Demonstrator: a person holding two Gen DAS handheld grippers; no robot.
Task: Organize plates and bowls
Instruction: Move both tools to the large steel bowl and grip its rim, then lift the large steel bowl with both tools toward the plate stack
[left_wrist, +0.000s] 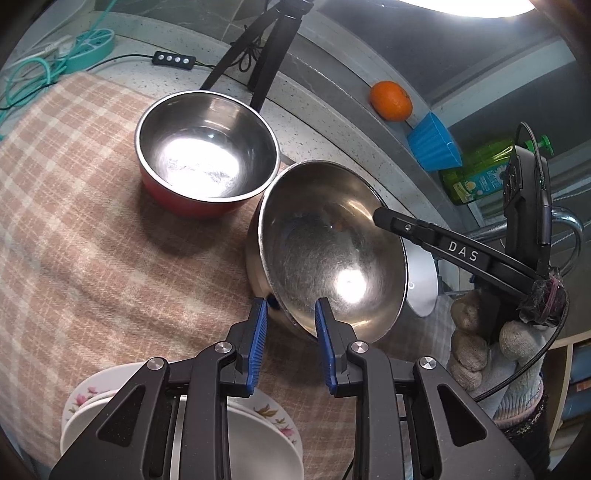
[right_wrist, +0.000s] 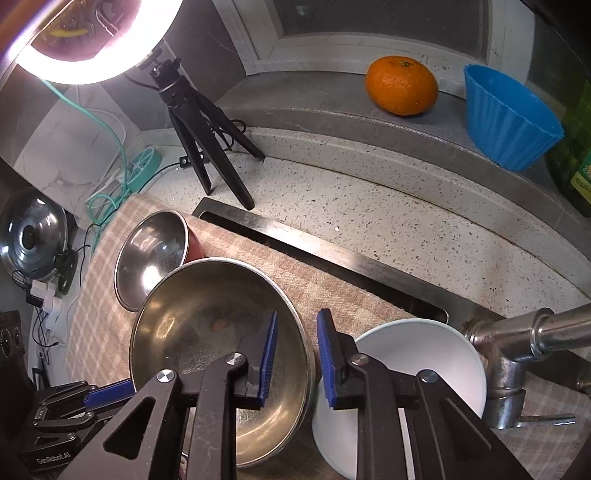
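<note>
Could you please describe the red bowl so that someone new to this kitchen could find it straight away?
Start at the checked cloth spread over the counter beside the sink. Two metal bowls sit on it, below the black tripod. The red bowl is the upright one nearest the tripod: steel inside, red outside, while the steel bowl next to it is tilted and bare metal all over.

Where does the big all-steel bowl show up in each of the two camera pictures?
Left wrist view: the steel bowl sits right of centre, tilted, its near rim between the left gripper's blue pads.
Right wrist view: the same bowl lies low and left of centre, its right rim between the right gripper's pads.
Shared landmark: the red-sided bowl just behind it.
</note>
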